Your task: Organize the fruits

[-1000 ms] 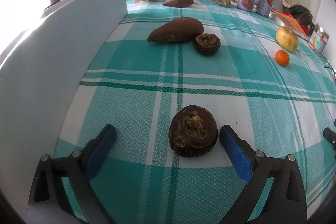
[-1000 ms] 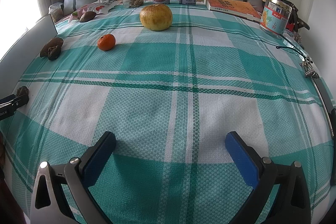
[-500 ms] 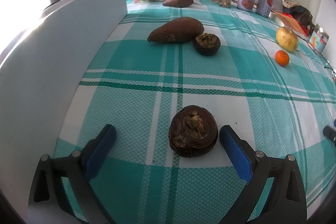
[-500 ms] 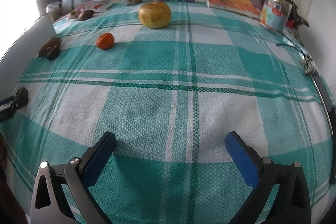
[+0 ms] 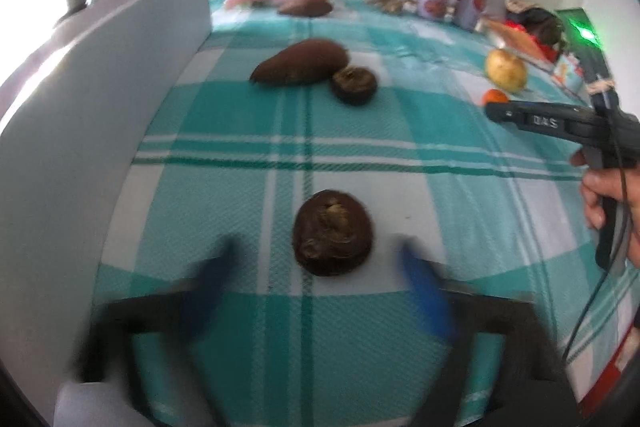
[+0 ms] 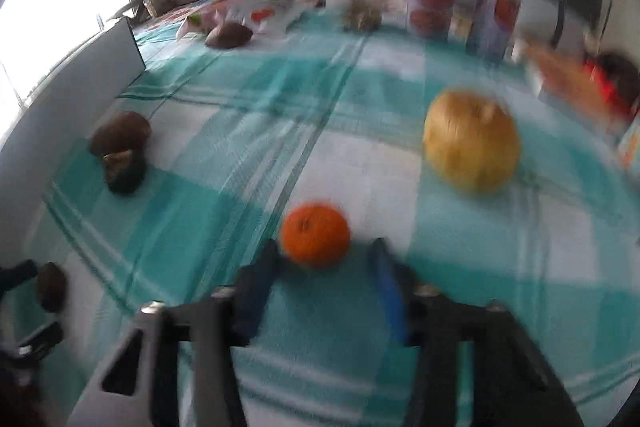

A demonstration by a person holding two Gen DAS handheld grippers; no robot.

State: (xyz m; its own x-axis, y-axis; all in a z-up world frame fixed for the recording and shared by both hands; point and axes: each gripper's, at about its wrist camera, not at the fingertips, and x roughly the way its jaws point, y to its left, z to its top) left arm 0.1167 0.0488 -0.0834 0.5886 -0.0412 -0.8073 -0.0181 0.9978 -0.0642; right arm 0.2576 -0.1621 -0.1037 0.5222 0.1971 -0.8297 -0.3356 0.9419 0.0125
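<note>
**A:** What is the left gripper (image 5: 316,251) doing?

**B:** It points down at the bed (image 5: 240,131). Its fingers (image 5: 216,279) have just been closing, and they are blurred. A round brown root (image 5: 332,233) lies between them on a white check of the sheet. There is a gap on each side, so the fingers are apart and not touching it.

**A:** And the right gripper (image 6: 325,246)?

**B:** Its fingers are drawn in narrow, closed as far as they go. The orange (image 6: 315,233) sits on the bed right at their tips, and the left tip seems to touch it. With the blur, I cannot tell whether they grip it.

**A:** Where is the other fruit?

**B:** A yellow fruit (image 6: 472,143) lies near the orange, farther up the bed and to the right. A sweet potato (image 5: 300,61) and a second root (image 5: 354,85) lie touching each other, near the grey board (image 5: 100,107). Cans (image 6: 432,3) stand by the pillows.

**A:** Is the person in view?

**B:** Only a hand (image 5: 608,195), holding the right gripper's handle.
</note>
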